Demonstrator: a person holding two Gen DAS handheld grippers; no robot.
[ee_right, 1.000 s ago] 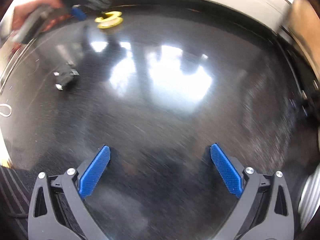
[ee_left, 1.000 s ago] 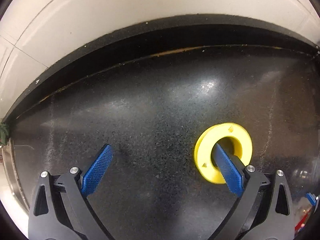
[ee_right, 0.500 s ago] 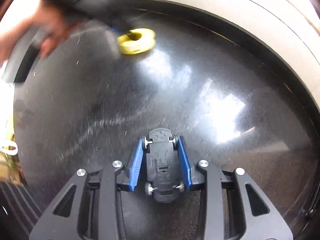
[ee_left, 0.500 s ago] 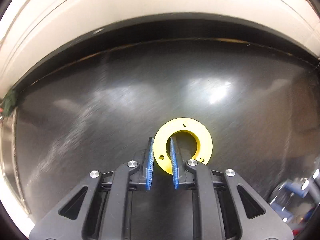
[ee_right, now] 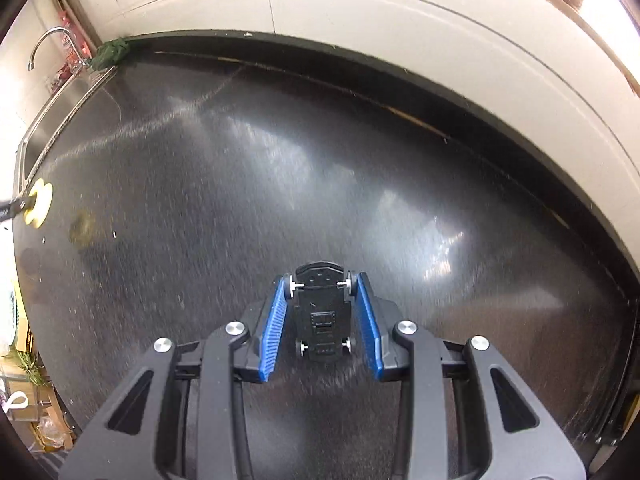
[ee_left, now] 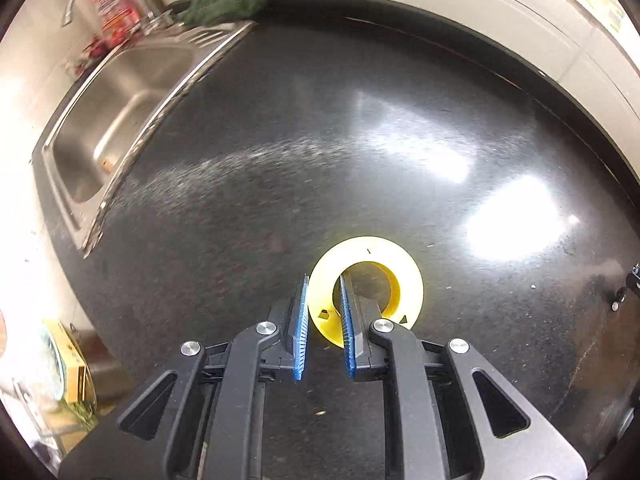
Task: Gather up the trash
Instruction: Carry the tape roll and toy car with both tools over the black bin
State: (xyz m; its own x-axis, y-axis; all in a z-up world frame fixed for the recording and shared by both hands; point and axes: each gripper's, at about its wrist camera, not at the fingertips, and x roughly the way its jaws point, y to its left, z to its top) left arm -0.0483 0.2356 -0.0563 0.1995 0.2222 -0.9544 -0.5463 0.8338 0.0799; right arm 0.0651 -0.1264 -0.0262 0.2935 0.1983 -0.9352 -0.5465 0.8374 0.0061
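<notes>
We have two bits of trash in hand and both are up off the black tabletop [ee_left: 400, 128]. Our left tongs [ee_left: 324, 320] are clenched on the yellow ring [ee_left: 404, 276]: one blue pad sits outside its rim and the other pokes through its hole. In the right wrist view the same ring shows small, far off at the left edge, near the sink [ee_left: 120, 92].

Our right tongs [ee_right: 322, 312] are squeezed on a little black toy car [ee_right: 322, 316]. The car hangs with its underside facing us, and the blue pads press on its wheels on both sides.

So we think the picking-up step is done and the carrying step is on. We can't see a trash bin in either view, so we can't say where these go. Next we need to keep both grips tight, find the bin, hold each thing over it and let go. The car is held only by its wheels, so it could slip if we swing too fast.
</notes>
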